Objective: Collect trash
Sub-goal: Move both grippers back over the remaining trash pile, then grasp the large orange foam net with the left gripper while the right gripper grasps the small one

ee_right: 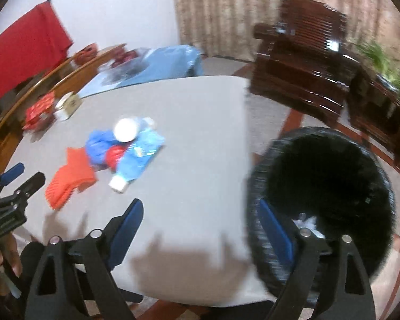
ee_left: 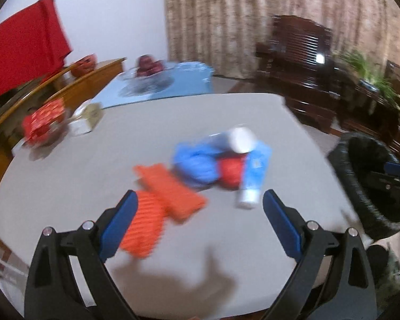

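A pile of trash lies on the grey table point(ee_left: 93, 165): two orange ribbed wrappers point(ee_left: 170, 192), a crumpled blue bag point(ee_left: 197, 164), a red ball-like piece point(ee_left: 230, 170), a white cup point(ee_left: 241, 140) and a blue tube with a white cap point(ee_left: 253, 178). My left gripper point(ee_left: 200, 200) is open and empty, just short of the orange wrappers. The pile also shows in the right wrist view point(ee_right: 125, 149). My right gripper point(ee_right: 200, 210) is open and empty, over the table's right edge beside the black-lined bin point(ee_right: 328, 186). The left gripper shows at far left of the right wrist view point(ee_right: 21, 178).
A red box point(ee_left: 44, 122) and a white tissue box point(ee_left: 86, 118) stand at the table's far left. A blue-covered table point(ee_left: 162, 82) with a fruit bowl lies behind. Dark wooden chairs point(ee_left: 301, 72) and a plant point(ee_left: 365, 72) stand to the right. The bin point(ee_left: 365, 181) holds some white scraps point(ee_right: 306, 222).
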Available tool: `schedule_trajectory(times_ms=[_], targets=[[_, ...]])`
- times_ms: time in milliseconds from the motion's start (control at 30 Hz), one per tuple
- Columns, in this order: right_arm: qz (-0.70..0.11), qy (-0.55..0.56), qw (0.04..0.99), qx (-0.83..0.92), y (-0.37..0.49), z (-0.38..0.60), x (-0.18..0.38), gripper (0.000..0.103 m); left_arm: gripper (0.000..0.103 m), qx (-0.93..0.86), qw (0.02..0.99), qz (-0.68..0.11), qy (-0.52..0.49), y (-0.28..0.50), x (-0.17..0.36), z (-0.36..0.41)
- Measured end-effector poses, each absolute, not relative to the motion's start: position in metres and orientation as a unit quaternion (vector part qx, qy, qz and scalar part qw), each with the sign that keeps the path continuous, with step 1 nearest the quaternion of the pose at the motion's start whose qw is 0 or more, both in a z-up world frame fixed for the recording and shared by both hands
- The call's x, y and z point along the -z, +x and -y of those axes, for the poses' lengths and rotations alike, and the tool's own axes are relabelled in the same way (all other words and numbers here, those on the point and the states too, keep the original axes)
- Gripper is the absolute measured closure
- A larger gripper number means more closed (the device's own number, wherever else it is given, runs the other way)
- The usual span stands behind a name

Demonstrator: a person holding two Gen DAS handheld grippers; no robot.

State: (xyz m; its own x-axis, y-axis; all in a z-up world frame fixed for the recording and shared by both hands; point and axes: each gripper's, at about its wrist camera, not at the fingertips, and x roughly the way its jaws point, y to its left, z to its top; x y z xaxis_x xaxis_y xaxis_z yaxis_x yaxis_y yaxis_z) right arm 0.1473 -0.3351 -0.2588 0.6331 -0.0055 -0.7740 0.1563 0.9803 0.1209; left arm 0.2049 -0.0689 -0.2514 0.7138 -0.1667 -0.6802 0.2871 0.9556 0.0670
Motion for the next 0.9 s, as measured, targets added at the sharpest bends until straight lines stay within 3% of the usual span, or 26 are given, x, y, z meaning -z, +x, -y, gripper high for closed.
schedule_trajectory(times_ms=[233,700,733,800,833,900], targets=[[-0.429,0.064,0.901,-0.012,0.179,0.266,0.27,0.019,0.011,0.081,0.918,-0.383,0.061,0.224,0.277,0.004],[-0.458,0.039,0.885,-0.076,0.236,0.196,0.301,0.023,0.013,0.057,0.885,-0.46,0.052,0.262,0.357,-0.019],[-0.46,0.036,0.884,-0.08,0.238,0.192,0.303,0.024,0.016,0.056,0.882,-0.466,0.05,0.265,0.362,-0.02],[-0.461,0.031,0.882,-0.086,0.243,0.187,0.305,0.026,0.037,0.069,0.874,-0.478,0.04,0.271,0.372,-0.021],[-0.463,0.029,0.881,-0.089,0.246,0.184,0.306,0.027,0.038,0.073,0.875,-0.477,0.038,0.271,0.373,-0.021],[-0.464,0.027,0.88,-0.097,0.249,0.179,0.307,0.027,0.056,0.085,0.877,-0.47,0.042,0.269,0.37,-0.018]])
